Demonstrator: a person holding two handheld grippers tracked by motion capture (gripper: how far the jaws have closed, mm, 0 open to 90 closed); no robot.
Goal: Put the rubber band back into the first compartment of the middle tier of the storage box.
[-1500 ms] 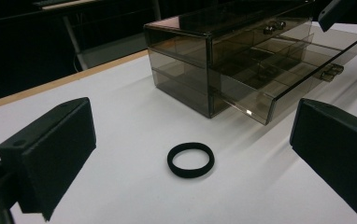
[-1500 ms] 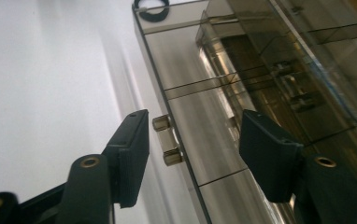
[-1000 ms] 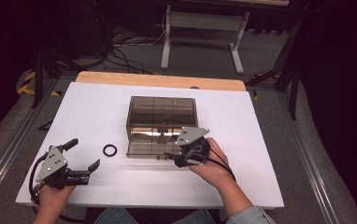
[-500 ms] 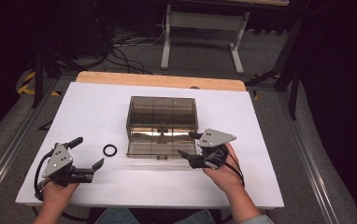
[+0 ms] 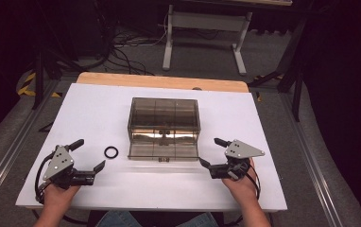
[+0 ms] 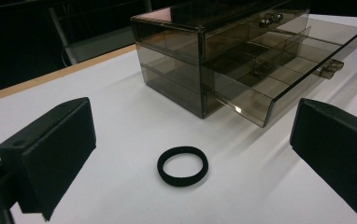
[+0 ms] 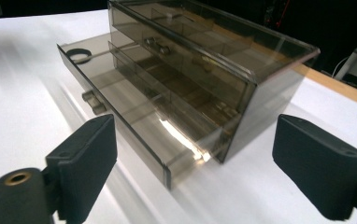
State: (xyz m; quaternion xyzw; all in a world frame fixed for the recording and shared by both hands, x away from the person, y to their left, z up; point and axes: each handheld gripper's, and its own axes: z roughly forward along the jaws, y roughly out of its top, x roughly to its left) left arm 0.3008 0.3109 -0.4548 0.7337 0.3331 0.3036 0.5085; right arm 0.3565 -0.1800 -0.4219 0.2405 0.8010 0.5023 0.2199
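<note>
Two grippers rest low over a white table (image 5: 122, 109), one at each near corner; between them, at the middle, stands a smoky clear drawer box (image 5: 164, 113), its bottom drawer (image 5: 163, 150) pulled out toward the person, a small knob (image 7: 92, 101) on its front; the upper drawer sits closed. Dividers split the open drawer into compartments. The right gripper (image 5: 208, 151) lies just right of the drawer's front corner, apart from it, pointing left across the table; its jaws have just been opening and stand wide apart, with nothing between them; in the right gripper view the box's end and the drawer's corner lie ahead of the black jaws. The left gripper (image 5: 90, 155) sits at the near left, jaws spread wide and empty, aimed at a black ring (image 6: 182, 165); the ring lies flat on the table, just left of the drawer's front, near that gripper's tips but not touched.
</note>
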